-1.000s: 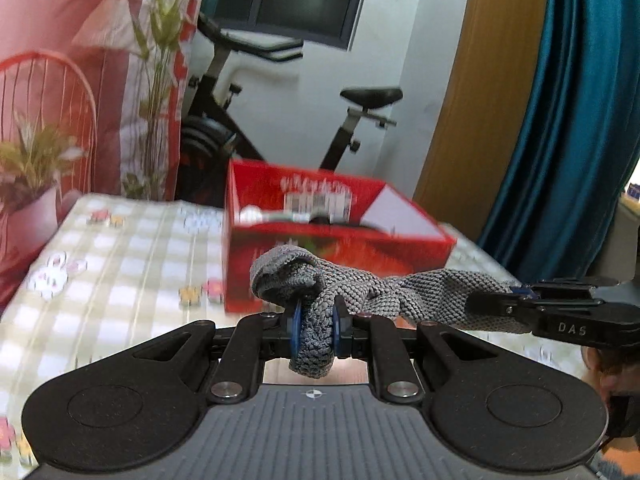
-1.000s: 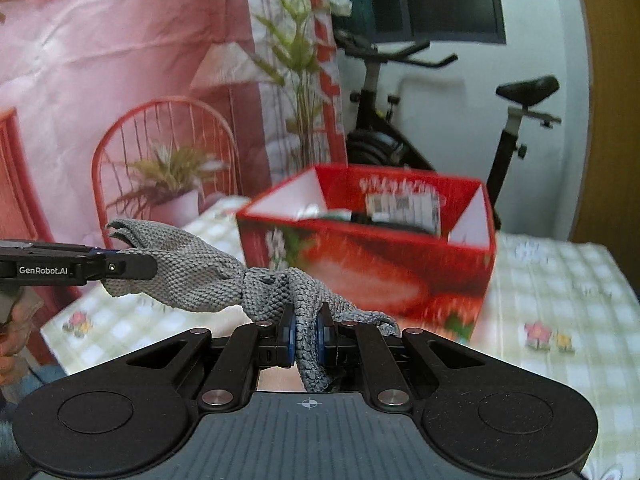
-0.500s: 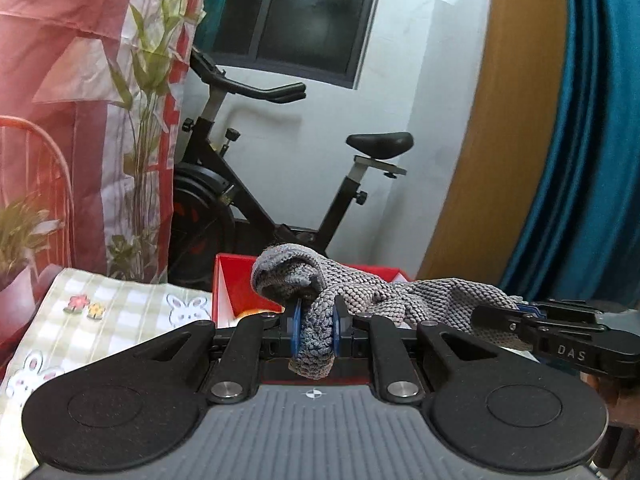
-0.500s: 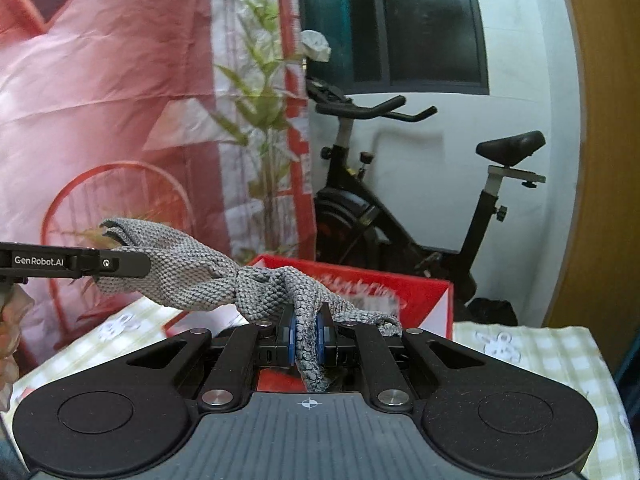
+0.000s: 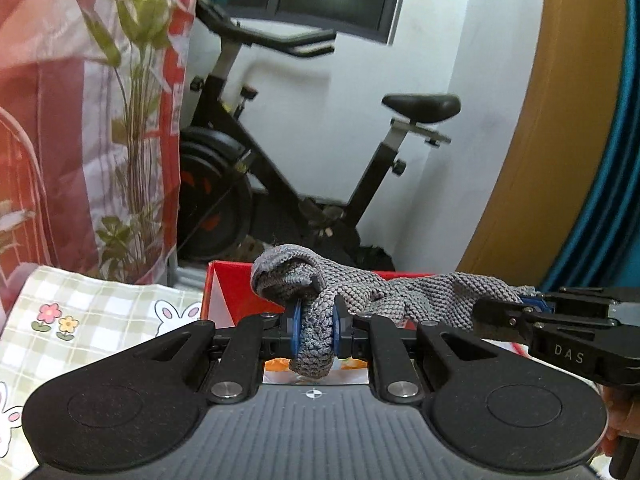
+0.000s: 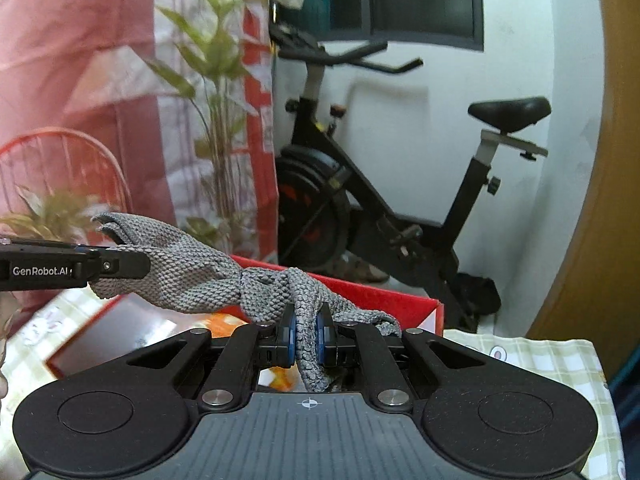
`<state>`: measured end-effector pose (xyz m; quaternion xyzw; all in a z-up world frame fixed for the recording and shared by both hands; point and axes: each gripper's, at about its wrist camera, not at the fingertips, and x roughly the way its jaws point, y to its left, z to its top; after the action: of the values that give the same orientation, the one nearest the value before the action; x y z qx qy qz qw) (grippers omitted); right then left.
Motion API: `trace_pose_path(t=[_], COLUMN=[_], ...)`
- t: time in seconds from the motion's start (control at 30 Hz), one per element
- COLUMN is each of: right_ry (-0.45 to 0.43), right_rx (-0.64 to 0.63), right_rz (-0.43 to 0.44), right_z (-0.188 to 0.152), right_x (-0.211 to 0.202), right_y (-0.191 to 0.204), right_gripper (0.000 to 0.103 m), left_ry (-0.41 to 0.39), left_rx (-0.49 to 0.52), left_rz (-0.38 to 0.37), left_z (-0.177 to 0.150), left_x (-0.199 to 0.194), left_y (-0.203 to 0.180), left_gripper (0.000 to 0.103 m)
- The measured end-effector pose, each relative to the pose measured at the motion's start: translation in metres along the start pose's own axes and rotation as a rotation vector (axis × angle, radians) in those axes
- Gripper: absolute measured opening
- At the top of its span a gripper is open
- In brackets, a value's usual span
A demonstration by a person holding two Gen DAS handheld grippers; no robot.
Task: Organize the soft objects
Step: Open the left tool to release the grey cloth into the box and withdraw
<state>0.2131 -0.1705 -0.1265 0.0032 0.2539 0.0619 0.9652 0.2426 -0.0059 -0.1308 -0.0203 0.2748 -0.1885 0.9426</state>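
A grey knitted cloth point(image 5: 384, 292) hangs stretched between both grippers, above the open red cardboard box point(image 5: 232, 292). My left gripper point(image 5: 315, 330) is shut on one end of it. My right gripper point(image 6: 306, 338) is shut on the other end of the cloth point(image 6: 192, 272). Each gripper shows in the other's view: the right one point(image 5: 520, 312) at the right edge, the left one point(image 6: 116, 266) at the left edge. The red box point(image 6: 384, 296) lies just below and ahead of both; its contents are mostly hidden by the grippers.
The box stands on a table with a green checked cloth point(image 5: 80, 312) printed with rabbits and flowers. Behind it are an exercise bike point(image 5: 304, 168), a red and pink curtain with a plant point(image 6: 208, 120), a white wall, and a teal curtain point(image 5: 608, 200).
Both grippers have risen and moved forward with the cloth. The red box, seen side-on ahead one second ago, now sits low in the views, right under the cloth.
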Motion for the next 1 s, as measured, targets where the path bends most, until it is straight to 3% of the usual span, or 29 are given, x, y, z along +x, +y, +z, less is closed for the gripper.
trace_pose_path(t=[0.33,0.4,0.47,0.53,0.8,0.9,1.0], right_ry=[0.164,0.176,0.176,0.168,0.141,0.101,0.088], right_rx=[0.020,0.025,0.004,-0.010,0.000,0.042,0.048], right_rz=[-0.026,-0.020,-0.025,-0.032,-0.038,-0.024,-0.017], right_z=[-0.002,-0.003,-0.003,-0.003,0.000,-0.001,-0.003], right_x=[0.062,0.066,0.066,0.062,0.032,0.013,-0.006], right_y=[0.003,0.003,0.006,0.009,0.012,0.010,0.012], right_gripper=[0.010,0.017,0.020,0.025,0.069,0.088,0.099], left_ry=[0.118,0.128,0.125,0.117,0.077,0.064,0.066], left_rx=[-0.008,-0.001,0.014,0.039,0.111,0.138,0.152], left_rz=[-0.033,-0.040,-0.053,-0.044,-0.029,-0.004,0.019], left_z=[-0.008,-0.009,-0.008,-0.006,0.001,0.001,-0.001], left_x=[0.042,0.042,0.040,0.036,0.001,-0.016,-0.033], left_y=[0.013,0.013,0.012,0.009,-0.009,-0.016,-0.020], left_gripper=[0.021,0.033,0.054,0.066,0.099,0.103,0.103])
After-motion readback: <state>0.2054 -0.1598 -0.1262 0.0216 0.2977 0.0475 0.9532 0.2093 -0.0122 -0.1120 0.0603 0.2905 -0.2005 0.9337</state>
